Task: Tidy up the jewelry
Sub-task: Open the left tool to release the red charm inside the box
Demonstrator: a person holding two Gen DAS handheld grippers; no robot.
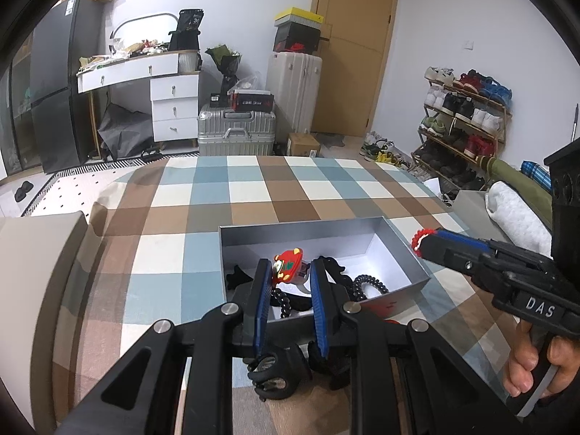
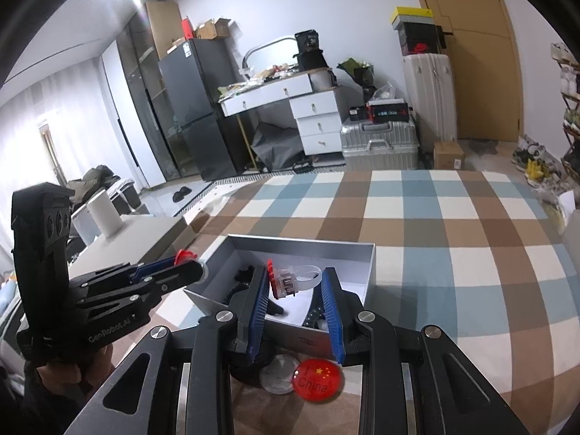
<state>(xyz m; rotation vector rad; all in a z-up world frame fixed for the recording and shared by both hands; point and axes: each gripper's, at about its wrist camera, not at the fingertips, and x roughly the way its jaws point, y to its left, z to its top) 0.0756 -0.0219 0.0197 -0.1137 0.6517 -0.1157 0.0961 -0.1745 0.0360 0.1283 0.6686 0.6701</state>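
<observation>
A grey open box [image 1: 406, 250] lies on the checked bedspread; it also shows in the right wrist view [image 2: 369, 268]. Inside are black bead bracelets [image 1: 366, 284] and dark hair pieces [image 1: 237, 275]. My left gripper [image 1: 290, 272] holds a red cartoon charm with a clear ring band [image 1: 288, 266] above the box; the jaws stand fairly wide, the charm against the left pad. The same kind of red-and-clear piece [image 2: 286, 279] sits at my right gripper [image 2: 295, 282] against its left finger. In the left wrist view the right gripper [image 1: 424, 241] shows a red piece at its tip.
A red "China" badge [image 2: 317, 380] and a clear round disc [image 2: 277, 377] lie on the bedspread [image 2: 453, 253] in front of the box. A black claw clip [image 1: 272, 373] lies under the left gripper. A grey bedside table [image 2: 145, 239] stands left of the bed.
</observation>
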